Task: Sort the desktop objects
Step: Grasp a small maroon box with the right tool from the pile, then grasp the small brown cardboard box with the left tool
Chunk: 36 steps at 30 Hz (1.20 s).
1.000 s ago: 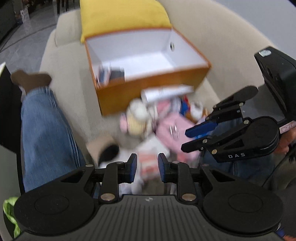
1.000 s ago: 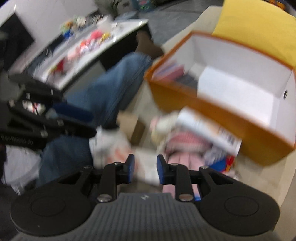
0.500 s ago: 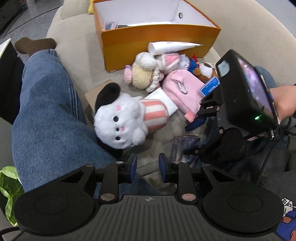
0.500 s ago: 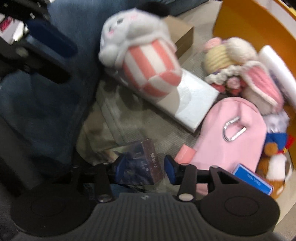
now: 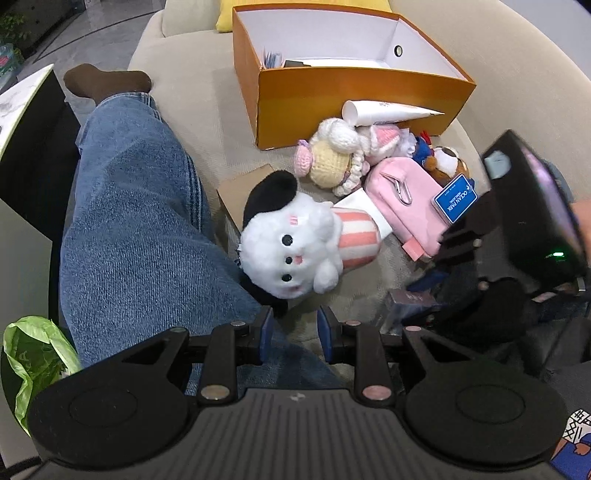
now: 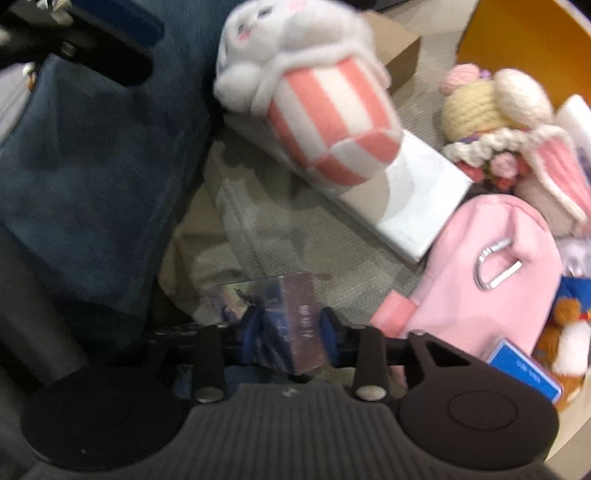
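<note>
**A beige sofa beside a grey floor**

A beige fabric sofa (image 5: 192, 110) fills most of the left wrist view, its weave fine and its rounded arm curving up at the right. A yellow cushion (image 5: 225, 20) leans at its far end. Beyond the sofa lies a smooth grey floor (image 5: 92, 40) with a soft sheen. At the left edge stands a dark low table (image 5: 26, 155) with a pale marbled top. Light is even and indoor.

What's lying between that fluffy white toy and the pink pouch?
A flat white box lies between the white plush and the pink pouch, partly under the plush's striped body. The right wrist view shows it best.
</note>
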Each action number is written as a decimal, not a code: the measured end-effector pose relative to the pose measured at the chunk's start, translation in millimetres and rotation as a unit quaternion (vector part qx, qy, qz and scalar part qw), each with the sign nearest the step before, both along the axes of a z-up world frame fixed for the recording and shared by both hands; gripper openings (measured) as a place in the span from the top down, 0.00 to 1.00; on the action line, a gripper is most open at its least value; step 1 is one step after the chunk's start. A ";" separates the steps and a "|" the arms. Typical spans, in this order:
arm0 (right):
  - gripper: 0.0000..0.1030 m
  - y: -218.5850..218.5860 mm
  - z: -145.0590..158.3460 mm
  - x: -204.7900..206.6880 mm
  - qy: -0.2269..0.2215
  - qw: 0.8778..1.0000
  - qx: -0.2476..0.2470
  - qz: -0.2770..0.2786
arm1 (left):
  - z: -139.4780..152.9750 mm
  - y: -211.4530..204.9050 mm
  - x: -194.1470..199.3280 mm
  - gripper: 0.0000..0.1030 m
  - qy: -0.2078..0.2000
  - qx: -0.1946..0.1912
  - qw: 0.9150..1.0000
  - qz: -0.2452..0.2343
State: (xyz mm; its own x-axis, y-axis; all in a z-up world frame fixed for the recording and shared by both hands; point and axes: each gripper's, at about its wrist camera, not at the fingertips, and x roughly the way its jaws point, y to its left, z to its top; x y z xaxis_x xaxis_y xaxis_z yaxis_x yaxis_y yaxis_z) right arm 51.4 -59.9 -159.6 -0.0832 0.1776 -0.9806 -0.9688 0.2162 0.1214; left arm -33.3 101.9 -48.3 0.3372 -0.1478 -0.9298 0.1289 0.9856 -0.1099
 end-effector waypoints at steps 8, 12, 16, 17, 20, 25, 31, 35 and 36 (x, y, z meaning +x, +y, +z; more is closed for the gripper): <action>0.75 -21.8 63.1 2.5 -0.065 0.996 0.047 -0.026 | 5.0 1.6 7.4 0.59 -0.023 0.012 1.000 0.001; 0.76 -26.8 85.6 11.7 -0.116 0.990 0.064 -0.048 | 3.4 9.2 22.2 0.41 -0.037 0.011 0.999 -0.003; 0.76 -14.0 66.7 18.4 -0.113 0.991 0.044 -0.051 | -10.9 13.5 43.2 0.41 -0.025 -0.003 1.000 -0.001; 0.76 -7.6 56.9 15.3 -0.104 0.993 0.036 -0.050 | -14.8 12.3 47.1 0.41 -0.021 -0.004 1.000 -0.004; 0.76 -10.5 50.2 8.6 -0.078 0.995 0.040 -0.053 | -20.4 7.5 52.6 0.43 -0.014 -0.032 0.999 -0.023; 0.77 -19.2 66.0 12.1 -0.078 0.992 0.052 -0.083 | -19.8 -8.0 49.7 0.54 0.005 -0.057 0.996 -0.062; 0.77 -40.8 109.6 28.3 -0.081 0.983 0.090 -0.140 | -12.3 -6.5 41.4 0.53 0.013 -0.065 0.995 -0.071; 0.77 -43.1 134.5 37.1 -0.106 0.974 0.122 -0.160 | 5.9 12.1 52.0 0.45 -0.008 -0.070 0.997 -0.025; 0.77 -41.1 137.6 40.1 -0.104 0.972 0.130 -0.165 | 7.8 15.8 56.3 0.45 -0.009 -0.070 0.997 -0.012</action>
